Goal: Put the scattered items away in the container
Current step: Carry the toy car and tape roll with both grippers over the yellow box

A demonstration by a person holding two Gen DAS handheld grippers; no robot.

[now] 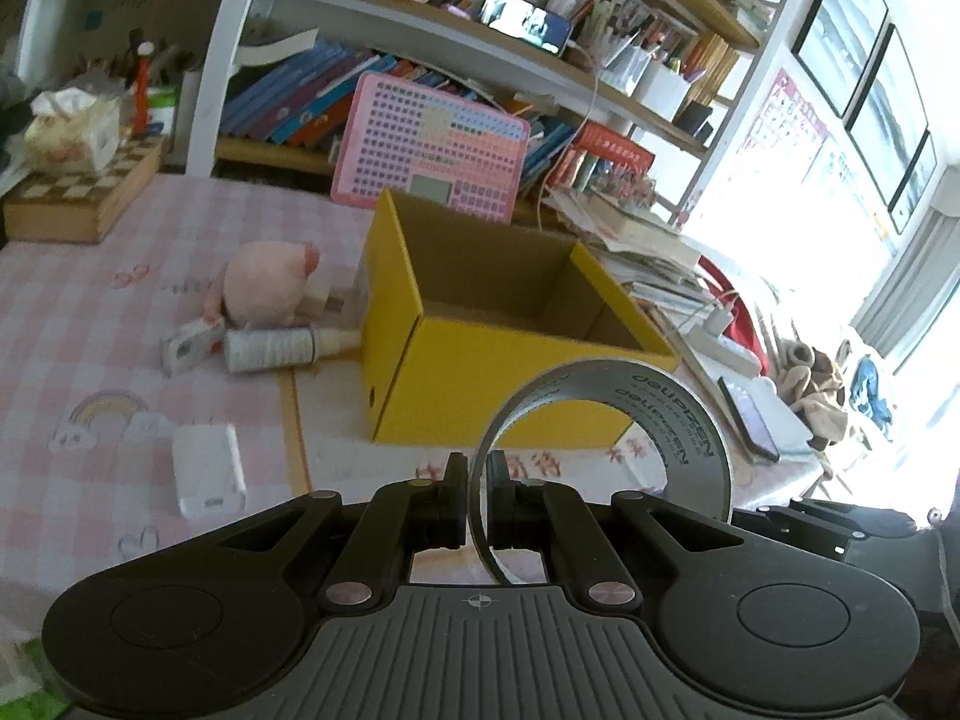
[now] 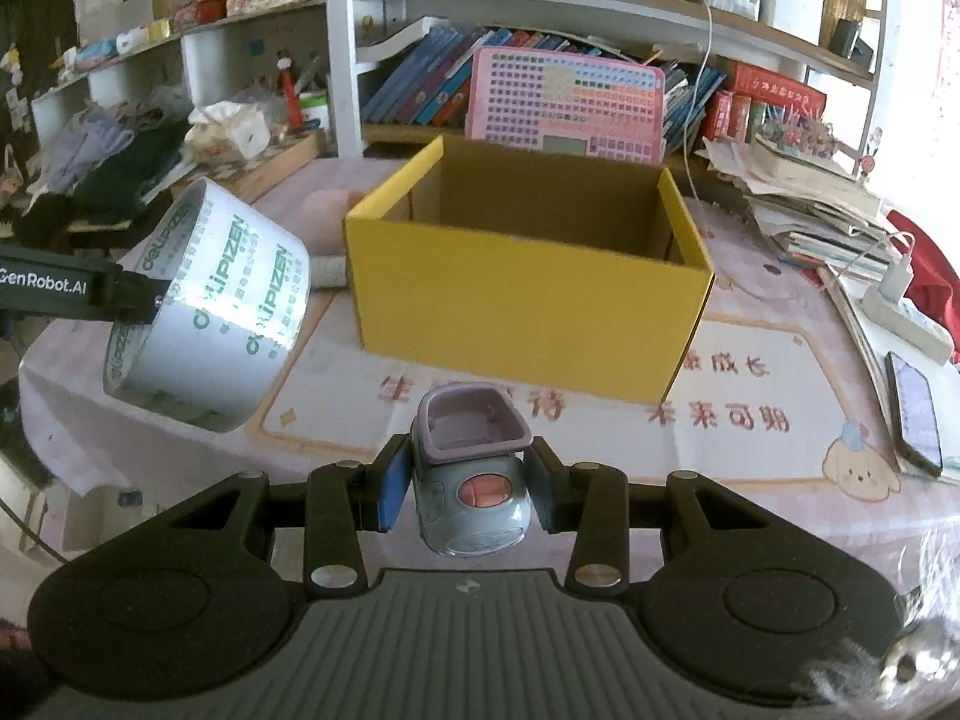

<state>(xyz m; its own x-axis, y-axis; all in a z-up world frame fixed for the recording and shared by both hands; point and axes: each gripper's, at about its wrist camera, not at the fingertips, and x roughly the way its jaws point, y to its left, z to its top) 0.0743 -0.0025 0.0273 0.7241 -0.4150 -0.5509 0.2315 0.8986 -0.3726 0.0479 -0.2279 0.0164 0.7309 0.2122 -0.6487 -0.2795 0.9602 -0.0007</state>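
Observation:
An open yellow cardboard box (image 1: pixel 480 372) stands on the pink checked table; it also shows in the right wrist view (image 2: pixel 528 300). My left gripper (image 1: pixel 475 501) is shut on the wall of a clear tape roll (image 1: pixel 672 420) and holds it in the air in front of the box. The same roll (image 2: pixel 210 306) shows at the left of the right wrist view, with the left gripper's finger (image 2: pixel 129 299) on it. My right gripper (image 2: pixel 471 489) is shut on a small grey-blue toy car (image 2: pixel 474 480) with a purple top, held before the box.
Left of the box lie a pink plush toy (image 1: pixel 264 288), a white spray bottle (image 1: pixel 276 349), a small white gadget (image 1: pixel 186 348) and a white charger (image 1: pixel 209 471). A phone (image 2: pixel 915 411) lies at the table's right edge. A pink board (image 2: pixel 567 102), bookshelves and book piles (image 2: pixel 810 210) stand behind.

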